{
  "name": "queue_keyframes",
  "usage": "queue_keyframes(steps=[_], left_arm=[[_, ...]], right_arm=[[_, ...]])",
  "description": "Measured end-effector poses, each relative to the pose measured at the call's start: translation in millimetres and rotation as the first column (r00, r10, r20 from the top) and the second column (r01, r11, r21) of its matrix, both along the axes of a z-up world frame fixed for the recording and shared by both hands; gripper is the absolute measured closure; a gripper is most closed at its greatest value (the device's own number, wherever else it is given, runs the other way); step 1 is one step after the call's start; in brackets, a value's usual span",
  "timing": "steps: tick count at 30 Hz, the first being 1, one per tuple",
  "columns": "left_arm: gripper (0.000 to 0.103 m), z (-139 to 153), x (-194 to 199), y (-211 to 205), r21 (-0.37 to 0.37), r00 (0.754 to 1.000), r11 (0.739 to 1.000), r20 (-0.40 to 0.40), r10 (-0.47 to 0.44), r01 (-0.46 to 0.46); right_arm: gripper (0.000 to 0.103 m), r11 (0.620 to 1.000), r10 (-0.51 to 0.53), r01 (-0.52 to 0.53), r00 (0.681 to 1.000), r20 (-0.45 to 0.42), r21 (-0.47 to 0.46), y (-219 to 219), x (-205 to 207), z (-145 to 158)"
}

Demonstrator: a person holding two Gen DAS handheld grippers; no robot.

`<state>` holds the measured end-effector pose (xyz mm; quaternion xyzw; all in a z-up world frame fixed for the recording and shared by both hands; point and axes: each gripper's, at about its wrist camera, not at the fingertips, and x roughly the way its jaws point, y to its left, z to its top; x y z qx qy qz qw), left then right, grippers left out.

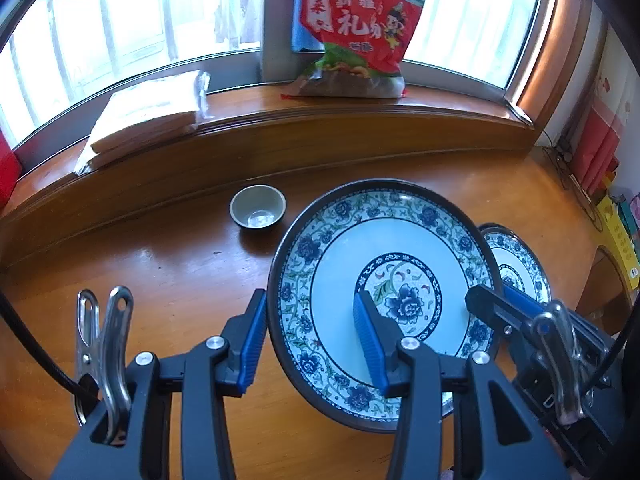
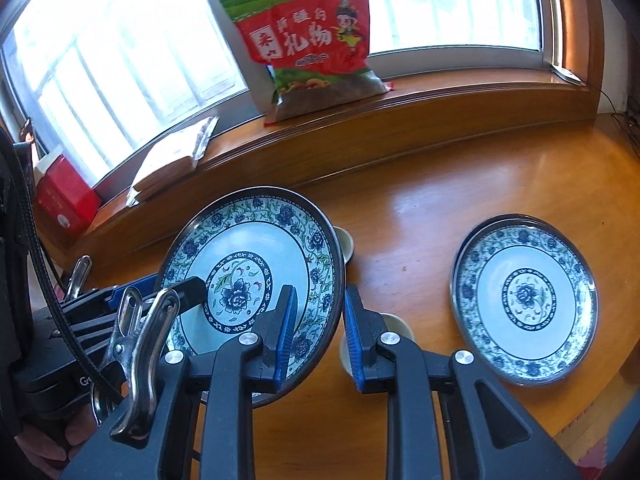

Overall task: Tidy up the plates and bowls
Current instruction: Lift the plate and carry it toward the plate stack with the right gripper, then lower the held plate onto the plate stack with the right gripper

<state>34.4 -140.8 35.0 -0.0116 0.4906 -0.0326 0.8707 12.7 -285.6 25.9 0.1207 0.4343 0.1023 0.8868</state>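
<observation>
A blue-and-white floral plate (image 1: pixel 384 248) is tilted up off the wooden table (image 1: pixel 168 272). My left gripper (image 1: pixel 310 344) is open, its jaws straddling the plate's left rim. My right gripper (image 2: pixel 318 336) is open too, its jaws either side of the plate's right rim (image 2: pixel 256 240). A second, similar plate (image 2: pixel 524 300) lies flat on the table to the right, also in the left wrist view (image 1: pixel 520 264). A small grey-green bowl (image 1: pixel 258 208) stands near the sill. Two more small bowls (image 2: pixel 346 242) (image 2: pixel 396 326) show partly behind the held plate and my right fingers.
A raised wooden window sill (image 1: pixel 360 120) runs along the back, holding a red and green snack bag (image 1: pixel 356 28), stacked plastic-wrapped flat packets (image 1: pixel 148 116) and a red box (image 2: pixel 64 196). Cables and colourful items (image 1: pixel 600 168) sit at the far right.
</observation>
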Motion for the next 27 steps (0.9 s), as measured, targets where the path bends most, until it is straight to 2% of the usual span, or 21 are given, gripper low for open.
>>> queue_keyframes(steps=[14, 27], left_arm=[[0.057, 1.0, 17.7, -48.5, 0.01, 1.0, 1.0, -0.008, -0.007, 0.007], [0.057, -2.7, 33.2, -115.3, 0.028, 0.999, 0.999, -0.021, -0.03, 0.031]], right_arm=[[0.078, 1.0, -0.011, 0.011, 1.0, -0.007, 0.004, -49.0, 17.8, 1.6], [0.078, 0.999, -0.031, 0.032, 0.999, -0.015, 0.016, -114.3, 30.0, -7.8]])
